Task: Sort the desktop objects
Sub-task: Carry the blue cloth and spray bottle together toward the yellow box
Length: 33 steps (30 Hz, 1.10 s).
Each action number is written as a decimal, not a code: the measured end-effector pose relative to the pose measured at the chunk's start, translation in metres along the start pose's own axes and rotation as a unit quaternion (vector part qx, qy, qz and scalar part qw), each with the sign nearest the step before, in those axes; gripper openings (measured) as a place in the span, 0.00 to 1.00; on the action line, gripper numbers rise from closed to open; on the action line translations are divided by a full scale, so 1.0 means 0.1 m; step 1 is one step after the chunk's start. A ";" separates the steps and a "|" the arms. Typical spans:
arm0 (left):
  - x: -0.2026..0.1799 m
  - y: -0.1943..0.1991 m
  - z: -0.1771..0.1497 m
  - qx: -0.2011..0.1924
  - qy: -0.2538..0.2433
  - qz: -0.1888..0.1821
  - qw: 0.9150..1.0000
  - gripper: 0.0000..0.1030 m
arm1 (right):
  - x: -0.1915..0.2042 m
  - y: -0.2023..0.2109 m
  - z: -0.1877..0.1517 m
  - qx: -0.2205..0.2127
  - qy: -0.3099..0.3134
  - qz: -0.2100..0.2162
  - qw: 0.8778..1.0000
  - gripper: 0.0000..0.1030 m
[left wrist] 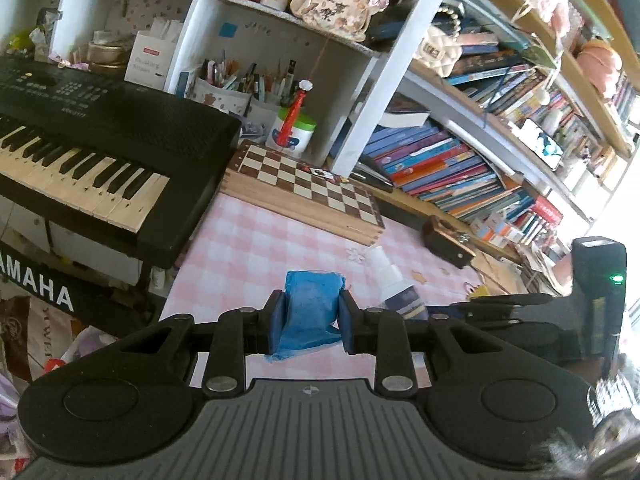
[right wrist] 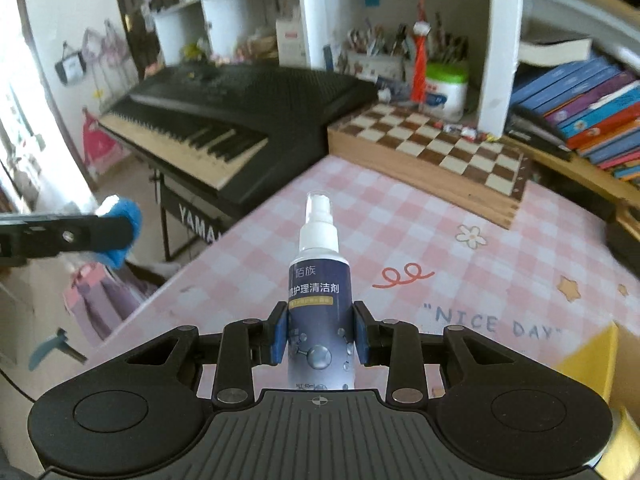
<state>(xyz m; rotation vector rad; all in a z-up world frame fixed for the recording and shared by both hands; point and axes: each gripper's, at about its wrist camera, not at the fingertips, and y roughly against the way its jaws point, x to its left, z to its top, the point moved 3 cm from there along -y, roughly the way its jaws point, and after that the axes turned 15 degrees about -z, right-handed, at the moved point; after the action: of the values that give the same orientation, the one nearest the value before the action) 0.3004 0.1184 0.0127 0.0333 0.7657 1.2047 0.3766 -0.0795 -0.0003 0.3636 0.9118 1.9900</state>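
Left gripper [left wrist: 311,317] pinches folded blue cloth [left wrist: 310,302]; right gripper [right wrist: 321,332] clamps white-capped navy spray bottle [right wrist: 320,280] upright at mid-body, both lifted above pink checked worktop [right wrist: 420,240], likely for carrying elsewhere.

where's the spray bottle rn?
The spray bottle is upright in the right tool, centre of the right wrist view, above the pink checked tablecloth, with the chessboard beyond.

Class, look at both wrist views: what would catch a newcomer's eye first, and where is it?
The spray bottle stands out, upright in the right gripper over the pink checked tablecloth. Next, the blue cloth pinched in the left gripper. Behind sit the black keyboard and the chessboard beside it.
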 end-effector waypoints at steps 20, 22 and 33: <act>-0.46 0.77 -0.57 0.035 -0.046 -0.078 0.995 0.24 | 0.49 1.11 -0.93 0.012 -0.135 -0.013 0.991 0.32; -0.48 0.85 -0.65 0.041 -0.046 -0.085 0.994 0.24 | 0.56 1.19 -1.03 0.014 -0.142 -0.017 0.990 0.32; -0.57 1.19 -1.00 0.074 -0.064 -0.105 0.990 0.24 | 0.89 1.52 -1.49 0.024 -0.189 -0.053 0.980 0.32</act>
<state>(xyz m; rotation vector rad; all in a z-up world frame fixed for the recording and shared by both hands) 0.1393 0.0800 0.0151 0.1477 0.7266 0.9343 0.1501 -0.1252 -0.0009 0.6809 0.7195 1.7255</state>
